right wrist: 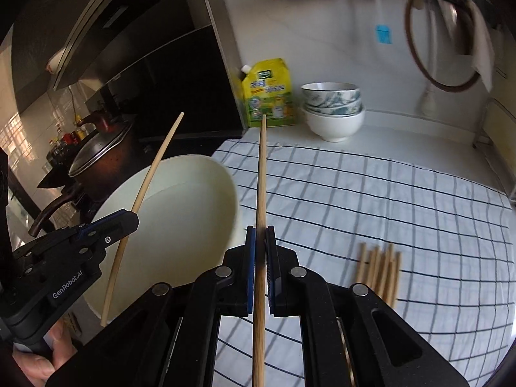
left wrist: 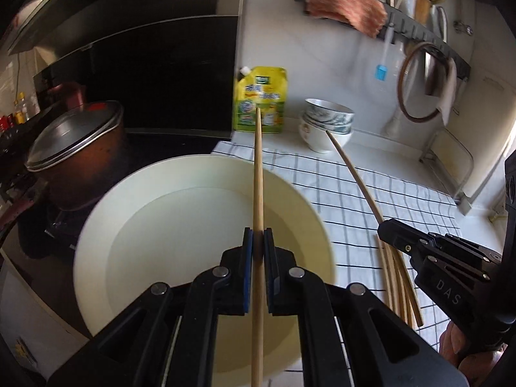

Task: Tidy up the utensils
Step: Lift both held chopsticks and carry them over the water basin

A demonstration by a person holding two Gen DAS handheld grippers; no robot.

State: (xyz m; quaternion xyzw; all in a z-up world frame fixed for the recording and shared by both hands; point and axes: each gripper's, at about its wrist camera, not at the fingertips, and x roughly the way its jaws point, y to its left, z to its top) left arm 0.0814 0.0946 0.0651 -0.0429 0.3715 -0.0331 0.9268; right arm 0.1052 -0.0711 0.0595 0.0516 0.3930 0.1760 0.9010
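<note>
My left gripper (left wrist: 258,237) is shut on one wooden chopstick (left wrist: 258,167), which points forward above a large cream bowl (left wrist: 145,213). My right gripper (right wrist: 260,235) is shut on a second chopstick (right wrist: 262,167) above the checked cloth (right wrist: 371,193). Each view shows the other tool: the right gripper (left wrist: 385,229) with its chopstick (left wrist: 353,174), and the left gripper (right wrist: 133,217) with its chopstick (right wrist: 151,174). Several loose chopsticks (right wrist: 380,267) lie in a bundle on the cloth, partly hidden behind the right gripper in the left wrist view (left wrist: 400,287).
Stacked bowls (right wrist: 332,109) and a yellow detergent pouch (right wrist: 267,93) stand at the back wall. A lidded pot (left wrist: 77,148) sits on the stove to the left. A wall rack (left wrist: 416,29) holds a pink towel (left wrist: 345,6) and utensils.
</note>
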